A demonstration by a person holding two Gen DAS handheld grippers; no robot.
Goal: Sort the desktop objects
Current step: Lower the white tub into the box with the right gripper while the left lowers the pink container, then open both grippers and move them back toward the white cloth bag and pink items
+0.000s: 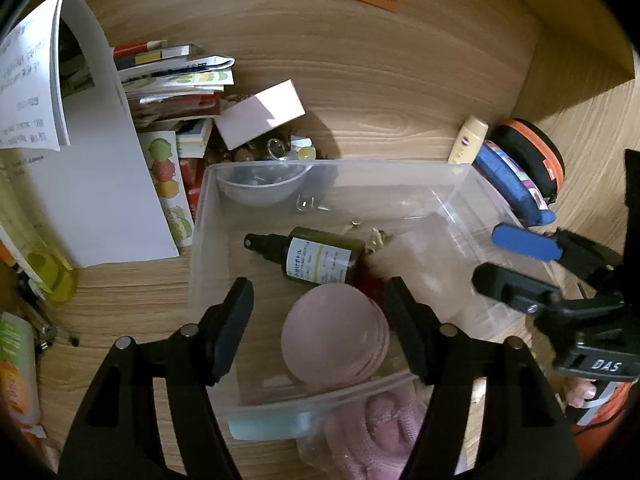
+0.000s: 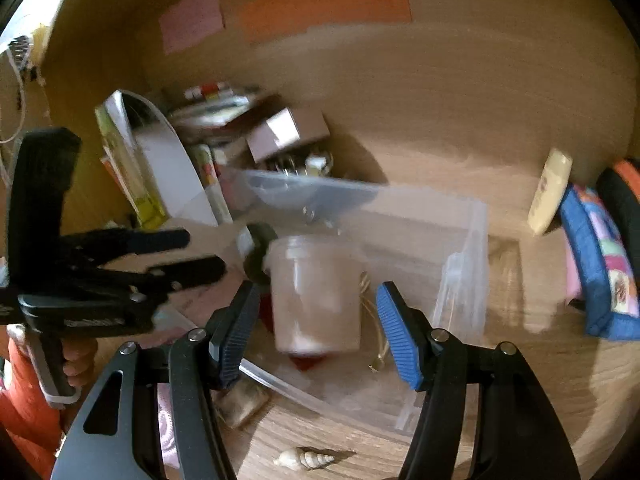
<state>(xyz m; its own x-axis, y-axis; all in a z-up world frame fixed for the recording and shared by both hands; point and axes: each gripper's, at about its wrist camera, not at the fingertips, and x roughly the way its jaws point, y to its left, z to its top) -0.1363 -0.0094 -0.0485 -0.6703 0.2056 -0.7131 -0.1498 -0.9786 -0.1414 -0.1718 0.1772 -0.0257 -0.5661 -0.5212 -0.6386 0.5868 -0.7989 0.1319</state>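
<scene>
Wood-grain desk (image 1: 400,92) carries a clear plastic bin (image 1: 208,216) at its middle, serving as the collecting place: a dark spray bottle (image 1: 320,256) lies on its side inside, a pink round compact (image 1: 334,334) near the bin's front wall. The left gripper (image 1: 320,320) hangs over that compact with fingers spread, holding nothing. The right gripper (image 2: 316,320), fingers also spread, frames a blurred translucent jar (image 2: 316,292) inside the bin without touching it, probably just released. Books (image 1: 168,80) crowd the desk's left edge, and a small shell (image 2: 306,458) waits at the front edge.

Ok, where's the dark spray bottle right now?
The dark spray bottle lies on its side inside the clear bin, behind the pink round case, in the left wrist view.
</scene>
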